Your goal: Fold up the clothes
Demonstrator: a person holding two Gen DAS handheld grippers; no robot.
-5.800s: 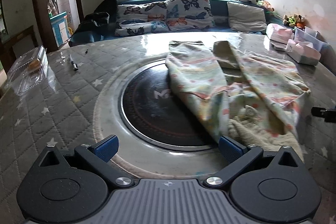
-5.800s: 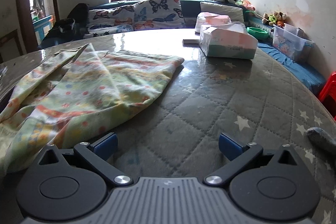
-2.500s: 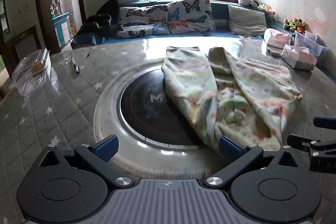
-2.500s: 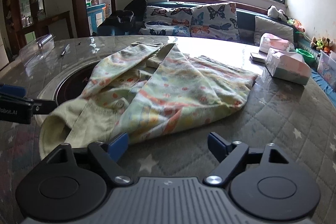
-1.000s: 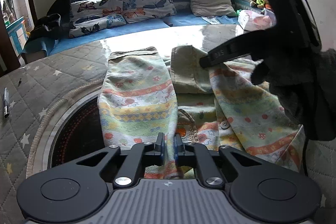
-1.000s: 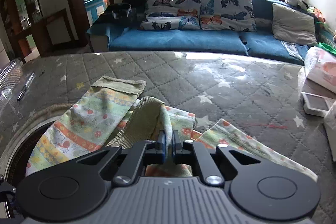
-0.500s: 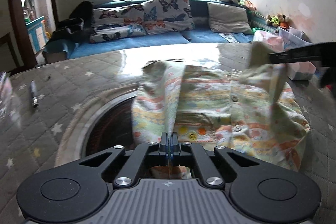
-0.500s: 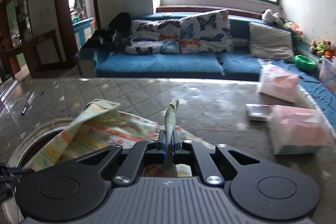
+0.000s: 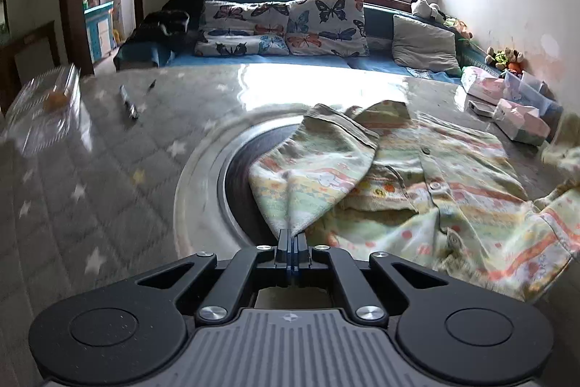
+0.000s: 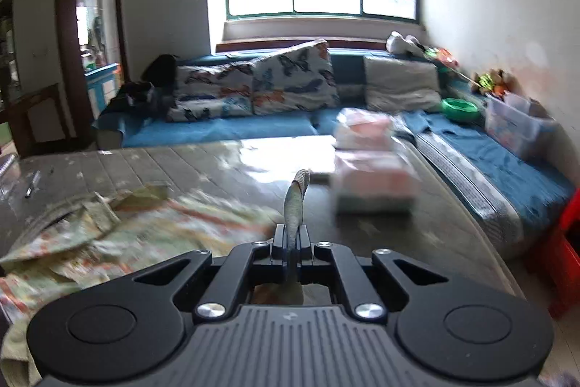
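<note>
Table (image 9: 108,169): round, covered in grey quilted star-print cloth under a glossy sheet, with a dark circular inset at centre.
Sofa (image 10: 224,129): blue, beyond the table under the window, with butterfly cushions (image 9: 326,24).
Garment (image 9: 435,176): pale green printed shirt with buttons, lying partly over the inset and spread toward the table's right side; one sleeve is pulled toward the left wrist camera.
Tissue boxes (image 10: 373,184): pink-and-white, blurred, on the table's far right.
Left gripper (image 9: 291,243): clenched on the sleeve edge.
Right gripper (image 10: 291,242): clenched on a fold of the garment, which stands up between its fingers.
Pen (image 9: 128,102): on the table's far left
</note>
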